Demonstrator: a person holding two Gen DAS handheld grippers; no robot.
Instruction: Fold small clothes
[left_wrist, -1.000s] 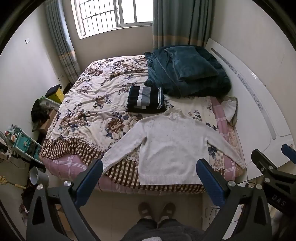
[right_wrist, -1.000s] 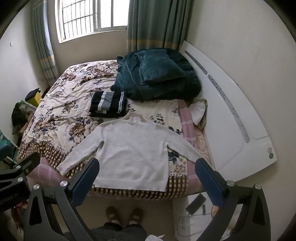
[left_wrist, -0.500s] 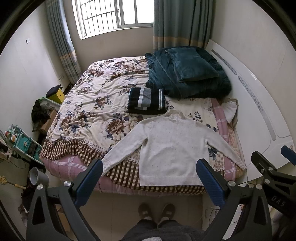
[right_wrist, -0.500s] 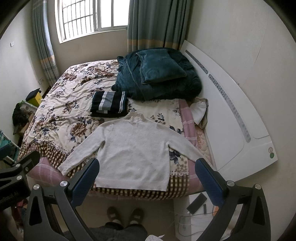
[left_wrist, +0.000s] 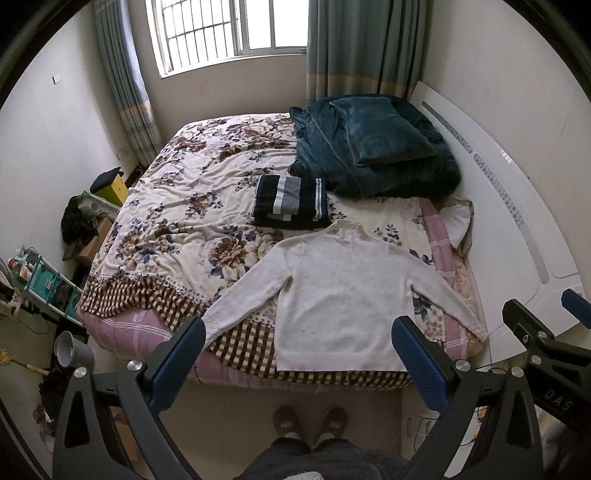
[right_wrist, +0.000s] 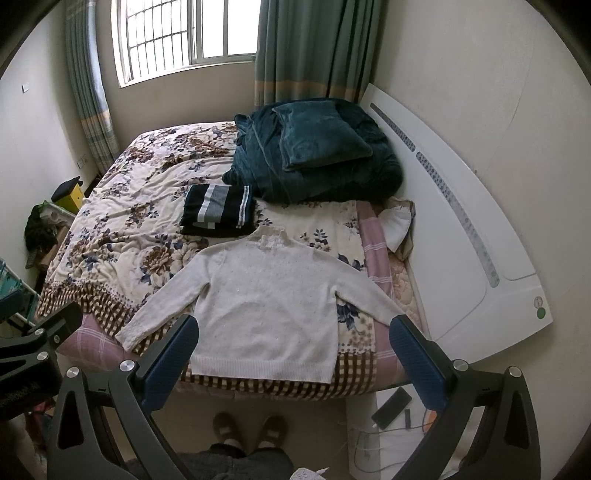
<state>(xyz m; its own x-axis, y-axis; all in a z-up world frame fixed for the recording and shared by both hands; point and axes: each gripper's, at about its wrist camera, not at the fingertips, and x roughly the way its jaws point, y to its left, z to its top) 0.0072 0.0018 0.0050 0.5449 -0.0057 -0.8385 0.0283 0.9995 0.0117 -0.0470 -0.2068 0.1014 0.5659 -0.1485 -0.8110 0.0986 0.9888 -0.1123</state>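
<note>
A bed (left_wrist: 155, 229) under a floral bedspread is filling the small room ahead of both claws, with a barred window (left_wrist: 229, 33) and grey-green curtains (left_wrist: 362, 48) sitting beyond it and a white headboard (left_wrist: 517, 221) running along the wall off to the right of the claws. The left gripper (left_wrist: 297, 347) is hovering over the floor short of the mattress edge, its blue-padded fingers (left_wrist: 177, 358) spread wide and gripping nothing; the right gripper (right_wrist: 291, 343) is hanging beside it, likewise splayed and empty. The white sweater (left_wrist: 343, 295) is lying flat and face up just ahead of both claws, sleeves angled outward, its hem reaching the near edge of the bed. Beyond its collar a folded dark striped garment (left_wrist: 291, 201) is resting, and farther still, to the right, a teal blanket pile (left_wrist: 373, 155) with a pillow on top. A shelf rack of small items (left_wrist: 40, 280) is standing far left of the left claw; a phone (right_wrist: 391, 408) is lying on the floor below the right one. Compared with a second ago, both claws are sitting slightly nearer the bed, and the clothes are lying unchanged
</note>
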